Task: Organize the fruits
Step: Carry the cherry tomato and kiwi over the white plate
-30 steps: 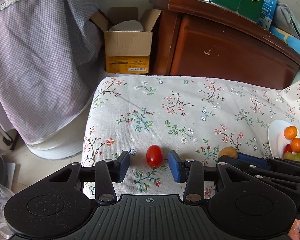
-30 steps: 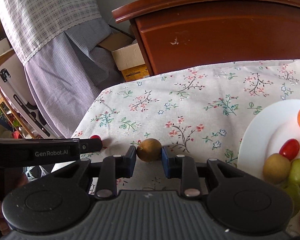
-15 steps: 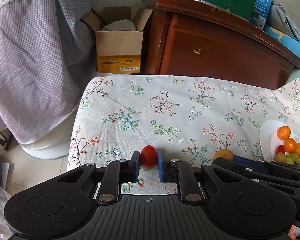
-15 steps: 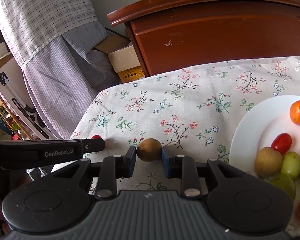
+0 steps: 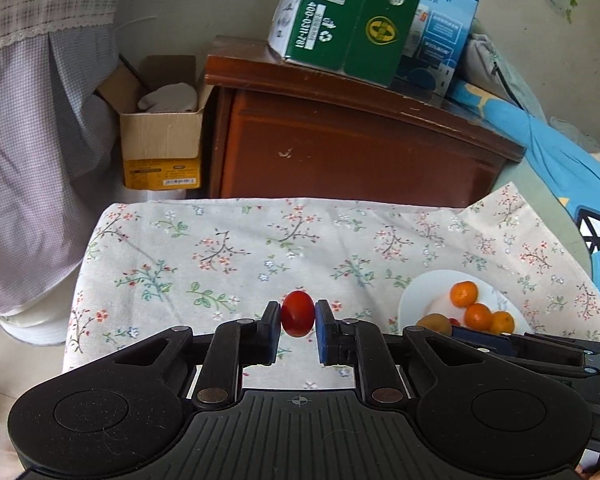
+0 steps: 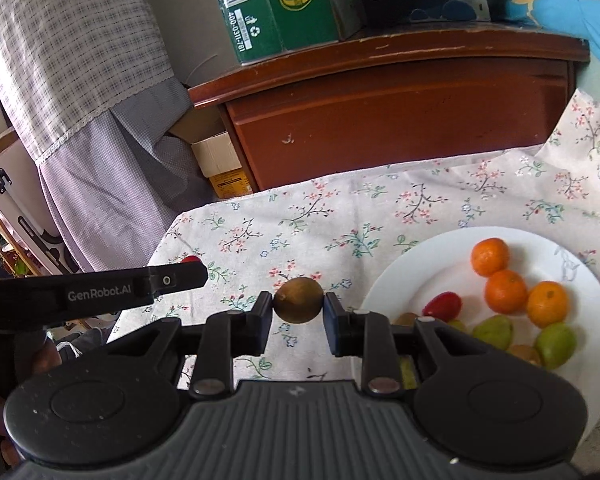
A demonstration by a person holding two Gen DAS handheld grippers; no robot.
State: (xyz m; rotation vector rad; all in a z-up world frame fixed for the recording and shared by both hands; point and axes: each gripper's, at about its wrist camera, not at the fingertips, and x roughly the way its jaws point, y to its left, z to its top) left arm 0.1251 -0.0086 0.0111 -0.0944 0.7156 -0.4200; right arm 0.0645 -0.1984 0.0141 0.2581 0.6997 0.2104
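Left tool (image 5: 297,318) grips the cherry tomato (image 5: 297,319), right tool (image 6: 299,304) the brown fruit (image 6: 299,301); lower both gently onto bare plate (image 6: 428,276).

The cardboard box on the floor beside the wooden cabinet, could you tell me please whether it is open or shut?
Open. The cardboard box has its top flaps folded outward, and something pale shows inside above its rim.

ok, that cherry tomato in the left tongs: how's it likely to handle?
The cherry tomato looks smooth and glossy, so it may slip between the flat pads. It is thin-skinned and probably bruises or splits under hard squeezing. Being oval, it would likely roll on the white plate unless set against the other fruit.
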